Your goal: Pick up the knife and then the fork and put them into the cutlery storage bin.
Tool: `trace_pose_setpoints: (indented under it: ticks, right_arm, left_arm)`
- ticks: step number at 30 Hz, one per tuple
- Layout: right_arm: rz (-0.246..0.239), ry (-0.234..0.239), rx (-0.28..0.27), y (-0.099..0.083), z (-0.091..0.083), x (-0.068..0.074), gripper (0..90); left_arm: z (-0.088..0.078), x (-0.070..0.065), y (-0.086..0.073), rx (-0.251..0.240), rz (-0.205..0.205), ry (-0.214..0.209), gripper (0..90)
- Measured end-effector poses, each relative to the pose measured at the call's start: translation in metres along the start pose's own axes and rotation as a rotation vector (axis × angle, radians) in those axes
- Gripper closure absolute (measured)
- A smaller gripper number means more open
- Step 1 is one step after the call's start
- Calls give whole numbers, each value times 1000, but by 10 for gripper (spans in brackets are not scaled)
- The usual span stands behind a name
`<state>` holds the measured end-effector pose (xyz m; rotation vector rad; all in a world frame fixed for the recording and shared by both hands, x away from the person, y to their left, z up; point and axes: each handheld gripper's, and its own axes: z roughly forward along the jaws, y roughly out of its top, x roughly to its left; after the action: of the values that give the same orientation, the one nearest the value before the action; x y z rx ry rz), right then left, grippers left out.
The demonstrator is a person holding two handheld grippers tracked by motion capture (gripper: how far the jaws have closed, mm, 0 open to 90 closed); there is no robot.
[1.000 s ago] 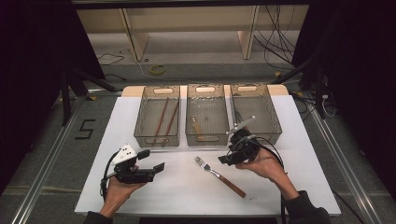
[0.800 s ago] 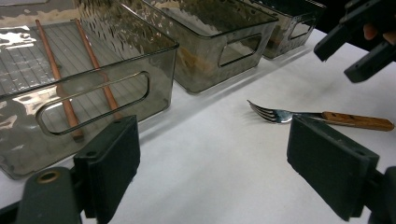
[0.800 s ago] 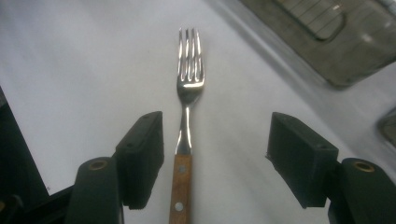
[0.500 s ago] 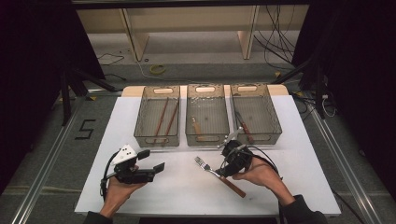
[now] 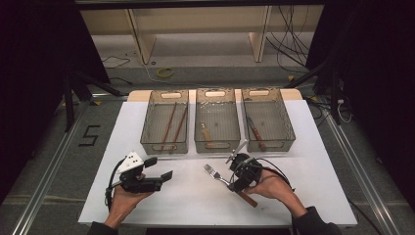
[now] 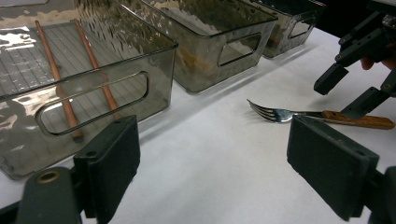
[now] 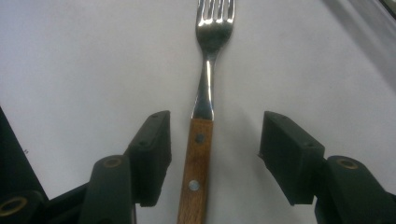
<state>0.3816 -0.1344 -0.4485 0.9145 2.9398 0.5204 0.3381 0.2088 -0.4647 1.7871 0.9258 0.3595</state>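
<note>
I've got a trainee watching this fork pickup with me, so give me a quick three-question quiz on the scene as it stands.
1. True or false: the right gripper has its pads pressed on the fork.
2. Which of the three clear bins holds the two chopsticks: A the left bin, B the middle bin, C the right bin?
3. In a few words, what is between the jaws of the left gripper?

Key:
1. False. The jaws straddle the fork's wooden handle with a gap on each side; they have just been closing.
2. A.
3. Nothing; they stand open over bare white table.
</note>
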Motion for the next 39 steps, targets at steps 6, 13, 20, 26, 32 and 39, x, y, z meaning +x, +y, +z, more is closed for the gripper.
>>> trace_pose_setpoints:
  ticks: [6,13,20,26,32,39]
  right_arm:
    - [-21,-6,22,-1,6,2,507]
    - [-40,-21,29,-2,9,4,577]
    - [-78,-36,40,-3,13,7,641]
    - [-106,-41,44,-3,13,9,712]
    - [-100,-42,50,-3,13,9,744]
    - [-100,-40,55,-4,13,8,777]
  left_arm:
    - [0,0,0,0,1,-1,168]
    - [0,0,0,-1,2,-2,168]
    - [1,0,0,2,3,-2,168]
    - [1,-1,0,3,4,-1,168]
    - [1,-1,0,5,7,-2,168]
    - [1,-1,0,3,3,-2,168]
